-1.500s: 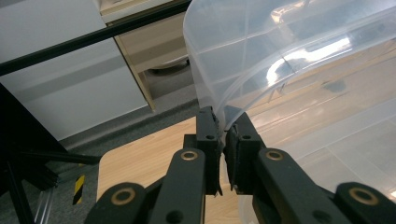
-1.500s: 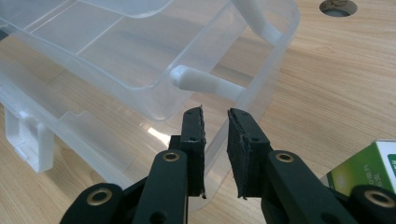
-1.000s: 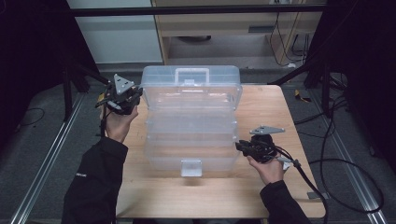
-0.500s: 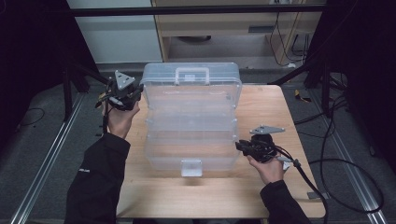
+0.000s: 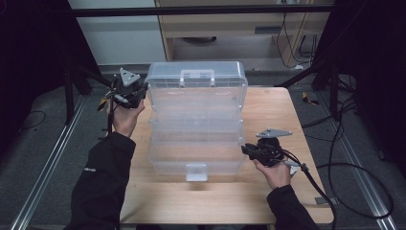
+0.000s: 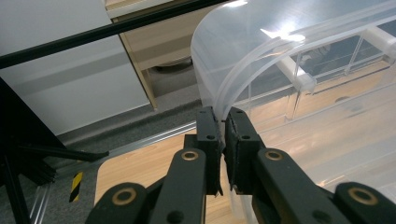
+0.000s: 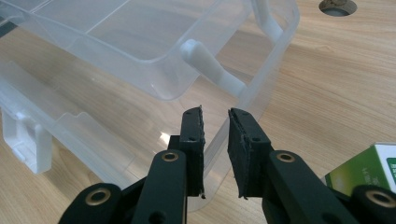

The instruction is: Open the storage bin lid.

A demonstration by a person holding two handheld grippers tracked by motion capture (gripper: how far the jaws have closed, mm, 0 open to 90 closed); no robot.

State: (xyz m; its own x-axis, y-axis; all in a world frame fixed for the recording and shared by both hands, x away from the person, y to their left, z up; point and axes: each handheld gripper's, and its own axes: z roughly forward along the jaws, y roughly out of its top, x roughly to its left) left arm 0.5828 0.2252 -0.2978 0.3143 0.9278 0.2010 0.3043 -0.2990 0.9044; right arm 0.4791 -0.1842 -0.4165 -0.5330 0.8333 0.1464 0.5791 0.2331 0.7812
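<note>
A clear plastic tiered organiser box (image 5: 196,115) stands fanned open on the wooden table (image 5: 273,110), its trays stepping up and away from me. My left gripper (image 5: 142,91) is at the top tier's far left corner. In the left gripper view, the left gripper (image 6: 223,116) is shut on that tier's curved rim (image 6: 299,70). My right gripper (image 5: 245,149) is at the lowest tray's right end. In the right gripper view, the right gripper (image 7: 215,114) is open, with the tray's clear wall (image 7: 140,42) running into the gap between its jaws.
A white latch (image 5: 196,171) sits at the front of the lowest tray and a handle (image 5: 197,75) on the top tier. A green and white carton (image 7: 369,170) lies by the right gripper. Cables (image 5: 335,167) trail off the table's right side. A wooden cabinet (image 5: 230,28) stands behind.
My left gripper has crept slightly up and away while holding the rim. The right gripper has stayed put.
</note>
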